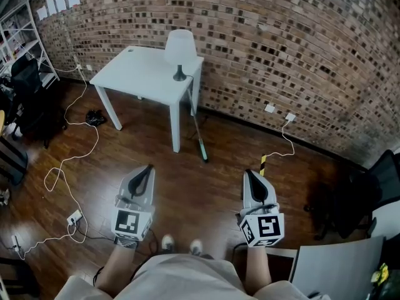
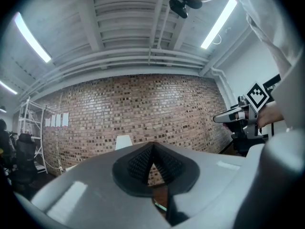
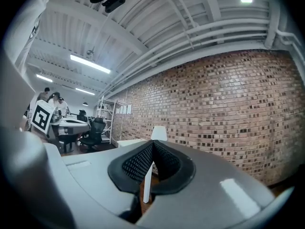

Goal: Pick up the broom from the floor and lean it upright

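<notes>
Cable: a white cable [image 1: 75, 144] snakes over the wood floor, left of the white table [image 1: 144, 74].
Left gripper: the left gripper [image 1: 149, 167] is out in front of the table, well short of it. Its jaws are pinched together with nothing between them, and its own view shows the left gripper [image 2: 152, 149] with pads meeting at the tip.
Lamp: a white lamp [image 1: 180, 52] stands upright on the table's right end.
Broom: and there's the broom [image 1: 199, 130], propped at the table's right front corner. The handle tilts up against the table edge, and the green head sits on the floor beside the front leg.
Right gripper: the right gripper [image 1: 247, 172] is in front and right of the table, well apart from the broom. Its own view shows the right gripper [image 3: 152, 144] clamped closed and empty.
Wall plug: a plug [image 1: 290, 117] sits on the brick wall, right of the table.
</notes>
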Tool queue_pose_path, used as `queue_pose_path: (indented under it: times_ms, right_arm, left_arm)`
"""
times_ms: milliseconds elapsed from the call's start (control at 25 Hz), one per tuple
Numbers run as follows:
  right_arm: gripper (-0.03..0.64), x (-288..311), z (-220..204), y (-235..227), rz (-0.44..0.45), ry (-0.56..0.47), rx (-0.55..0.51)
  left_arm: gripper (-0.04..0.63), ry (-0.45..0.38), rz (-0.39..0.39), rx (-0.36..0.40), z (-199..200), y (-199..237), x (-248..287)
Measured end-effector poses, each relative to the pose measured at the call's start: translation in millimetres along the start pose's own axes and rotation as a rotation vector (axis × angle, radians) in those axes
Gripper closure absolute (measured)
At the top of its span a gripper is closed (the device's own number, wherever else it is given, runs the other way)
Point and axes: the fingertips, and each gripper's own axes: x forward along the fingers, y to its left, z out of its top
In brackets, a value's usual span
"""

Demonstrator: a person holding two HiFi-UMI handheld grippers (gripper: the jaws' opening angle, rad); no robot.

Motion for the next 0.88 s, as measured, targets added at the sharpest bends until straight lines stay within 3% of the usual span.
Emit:
queue_pose_path:
  times_ms: [680, 880]
  right_arm:
    - [0.606, -0.3, -3.5, 4.4, -0.015, 0.006, 0.011]
    - [0.606, 0.5, -2.6, 3.7, -0.014, 0.013, 0.016]
  left_arm:
    - [0.595, 0.009, -0.019, 0.005, -7.0, 1.3, -1.3]
    - [0.595, 0.032, -0.023, -0.029, -1.1, -1.3, -0.4]
